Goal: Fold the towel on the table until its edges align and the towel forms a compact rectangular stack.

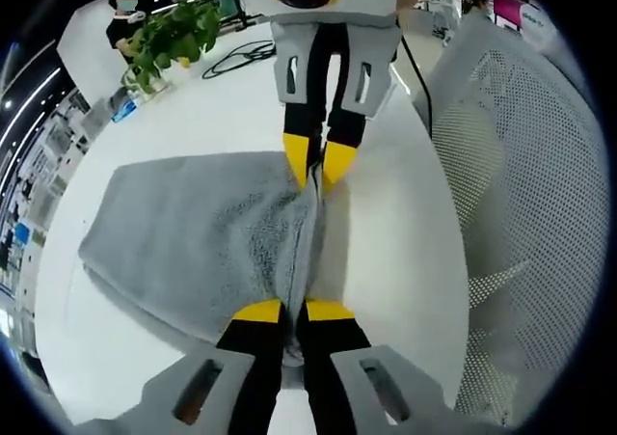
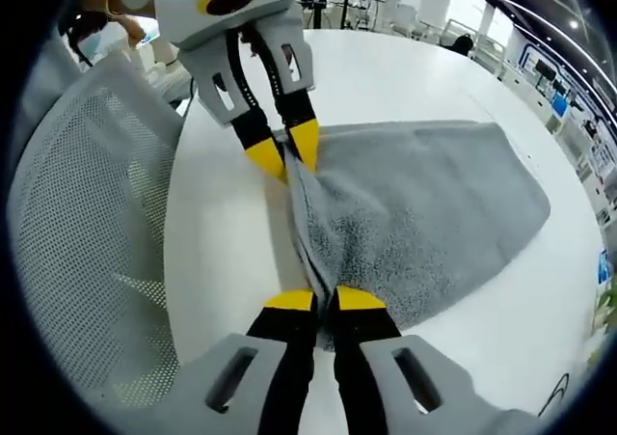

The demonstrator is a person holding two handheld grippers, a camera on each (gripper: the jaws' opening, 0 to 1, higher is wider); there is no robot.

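Note:
A grey towel [image 1: 193, 232] lies on the white table [image 1: 222, 117], its near edge lifted into a taut ridge between the two grippers. In the left gripper view my left gripper [image 1: 293, 311] is shut on one end of that edge, and the right gripper [image 1: 316, 165] comes in from the top, pinching the other end. In the right gripper view the towel [image 2: 424, 203] spreads to the right; my right gripper [image 2: 324, 299] is shut on the edge, and the left gripper [image 2: 284, 150] grips it further along.
A white mesh chair [image 1: 530, 213] stands against the table edge, also seen as the mesh chair [image 2: 87, 223]. A potted plant [image 1: 169, 35] and a black cable [image 1: 241, 59] sit at the far side of the table. A person [image 1: 123, 15] sits beyond.

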